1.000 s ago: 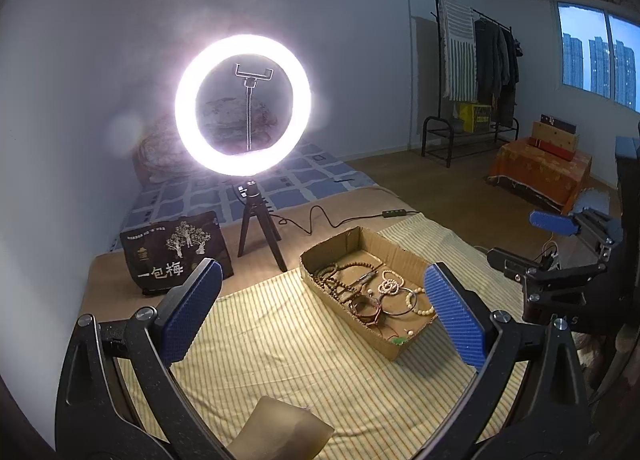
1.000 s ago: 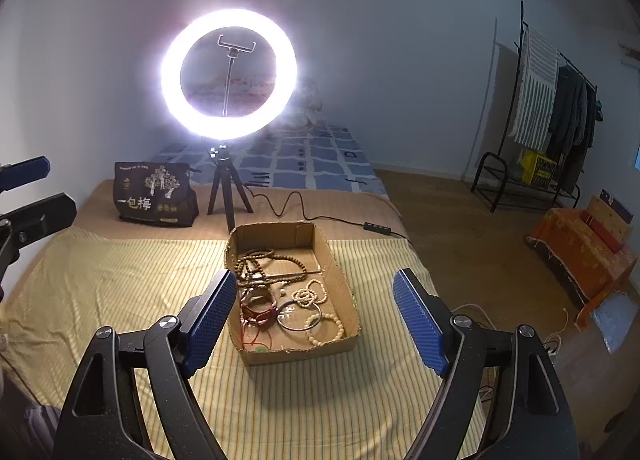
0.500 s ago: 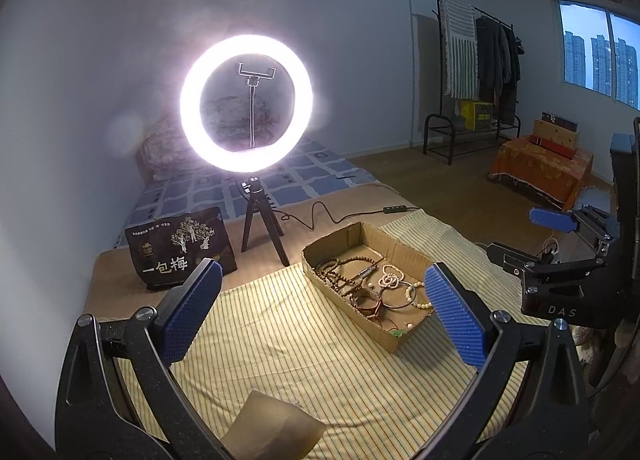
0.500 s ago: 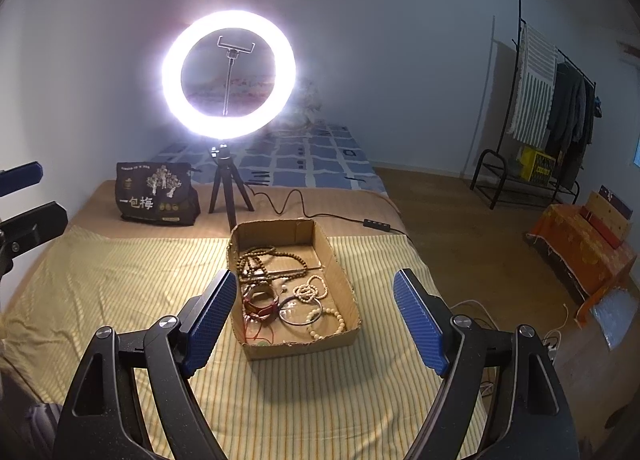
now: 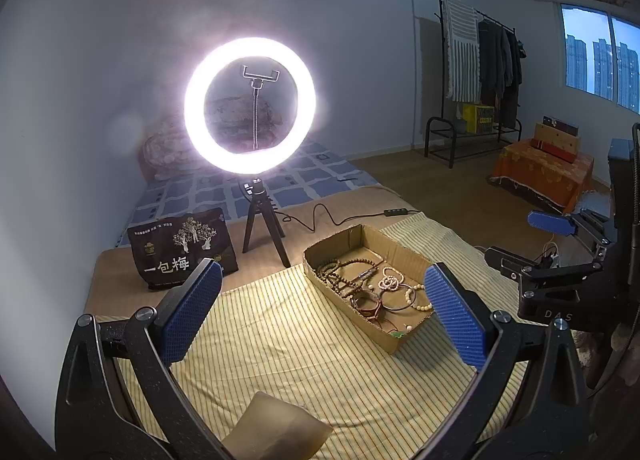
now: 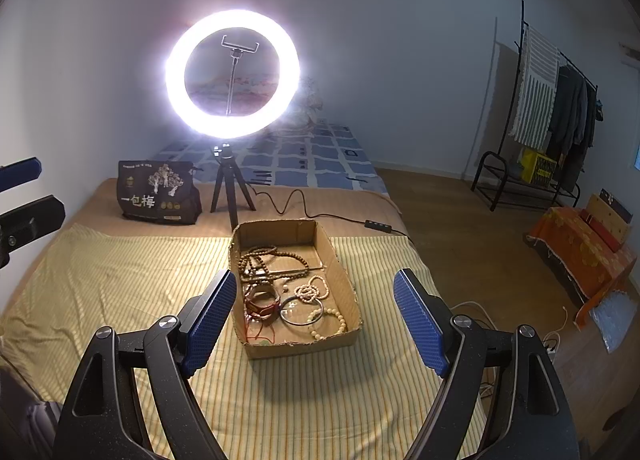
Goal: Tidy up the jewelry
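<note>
While both my claws hung spread and empty above the striped cloth [image 6: 120,284], I sized things up from left to right. At the left of the right-wrist frame stood a dark printed bag [image 6: 158,192], then the ring light [image 6: 232,72] on its tripod, its cable trailing behind the box. My left gripper [image 5: 320,316] and right gripper [image 6: 314,320] both faced the cardboard box [image 6: 340,272] at frame centre, where the jewelry [image 6: 280,288] lay jumbled: long wooden bead strings, a red bangle, a thin metal hoop, pale bead bracelets. I judged them light, limp and slippery, apt to snag; the stiff hoop's rim looked the surest hold. The box walls crowded any approach.
</note>
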`<action>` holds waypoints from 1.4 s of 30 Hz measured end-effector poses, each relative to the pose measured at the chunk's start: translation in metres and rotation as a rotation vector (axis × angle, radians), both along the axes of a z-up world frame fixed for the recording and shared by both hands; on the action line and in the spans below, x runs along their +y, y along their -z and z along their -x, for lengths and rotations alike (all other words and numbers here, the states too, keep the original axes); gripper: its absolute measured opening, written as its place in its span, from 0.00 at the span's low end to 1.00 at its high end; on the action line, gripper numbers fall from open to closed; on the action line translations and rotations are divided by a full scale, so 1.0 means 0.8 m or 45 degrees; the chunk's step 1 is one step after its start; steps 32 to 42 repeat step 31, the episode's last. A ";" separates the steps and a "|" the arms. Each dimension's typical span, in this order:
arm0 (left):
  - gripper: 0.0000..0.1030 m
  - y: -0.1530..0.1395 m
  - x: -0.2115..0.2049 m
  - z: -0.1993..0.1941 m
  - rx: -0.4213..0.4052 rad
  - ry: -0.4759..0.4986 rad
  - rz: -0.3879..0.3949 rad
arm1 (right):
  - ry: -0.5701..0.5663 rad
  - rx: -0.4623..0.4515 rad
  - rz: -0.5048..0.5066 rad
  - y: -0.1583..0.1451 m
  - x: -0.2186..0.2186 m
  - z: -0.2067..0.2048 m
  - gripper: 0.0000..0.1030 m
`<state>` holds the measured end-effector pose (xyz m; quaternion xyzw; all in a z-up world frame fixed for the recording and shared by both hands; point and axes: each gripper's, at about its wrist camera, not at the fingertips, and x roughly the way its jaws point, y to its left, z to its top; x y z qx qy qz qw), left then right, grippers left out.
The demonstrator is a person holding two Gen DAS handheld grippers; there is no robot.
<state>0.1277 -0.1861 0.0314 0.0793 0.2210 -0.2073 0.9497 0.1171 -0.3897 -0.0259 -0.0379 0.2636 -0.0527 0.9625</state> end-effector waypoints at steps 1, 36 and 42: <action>1.00 0.000 0.000 -0.001 -0.001 -0.001 -0.002 | -0.001 0.000 -0.002 0.000 0.000 0.000 0.79; 1.00 0.002 -0.001 -0.004 -0.019 -0.030 -0.039 | 0.008 0.014 -0.023 0.002 -0.012 -0.001 0.79; 1.00 0.002 -0.001 -0.004 -0.019 -0.030 -0.039 | 0.008 0.014 -0.023 0.002 -0.012 -0.001 0.79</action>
